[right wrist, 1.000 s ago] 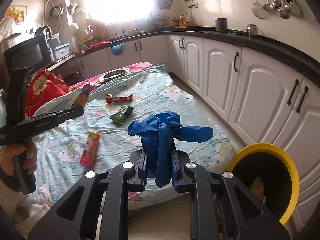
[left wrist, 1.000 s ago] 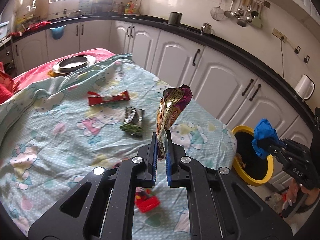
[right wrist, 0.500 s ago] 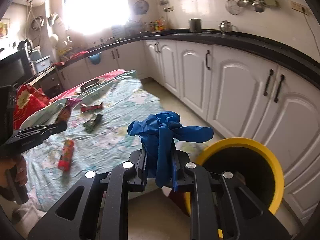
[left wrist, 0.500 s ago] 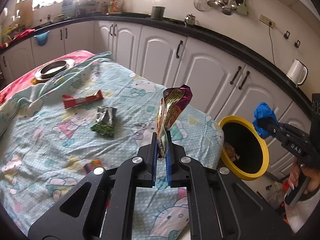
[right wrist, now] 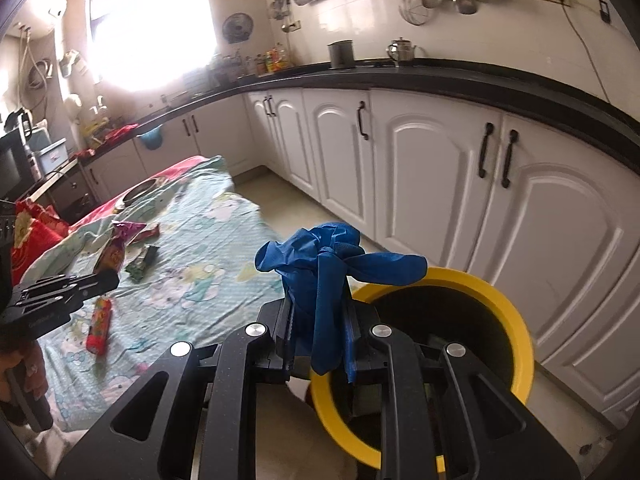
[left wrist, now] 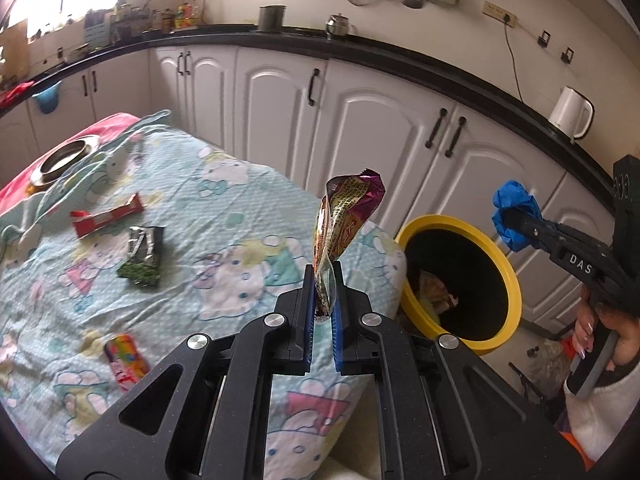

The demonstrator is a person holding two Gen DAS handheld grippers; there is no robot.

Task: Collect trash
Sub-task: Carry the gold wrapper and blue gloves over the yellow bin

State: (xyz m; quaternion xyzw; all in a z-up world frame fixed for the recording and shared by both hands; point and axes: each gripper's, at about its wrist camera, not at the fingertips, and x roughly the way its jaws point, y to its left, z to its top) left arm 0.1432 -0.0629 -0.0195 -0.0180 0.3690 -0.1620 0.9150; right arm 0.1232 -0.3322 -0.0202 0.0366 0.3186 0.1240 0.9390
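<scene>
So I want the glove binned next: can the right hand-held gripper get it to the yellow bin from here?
Probably yes. The right hand-held gripper grips the blue glove right at the yellow bin, whose mouth is open with only some trash low inside and nothing between.

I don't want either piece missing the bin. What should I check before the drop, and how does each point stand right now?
1. Left gripper clamped on the snack wrapper: ok.
2. Right gripper clamped on the blue glove: ok.
3. Yellow-rimmed bin open with room inside: ok, some trash only at the bottom.
4. Glove over the bin mouth: cannot tell; it hangs near the rim, and the two views give no clear depth.
5. Wrapper over the bin mouth: not ok, it is above the bedsheet edge, beside the bin.
6. Grippers apart from each other: ok.
</scene>
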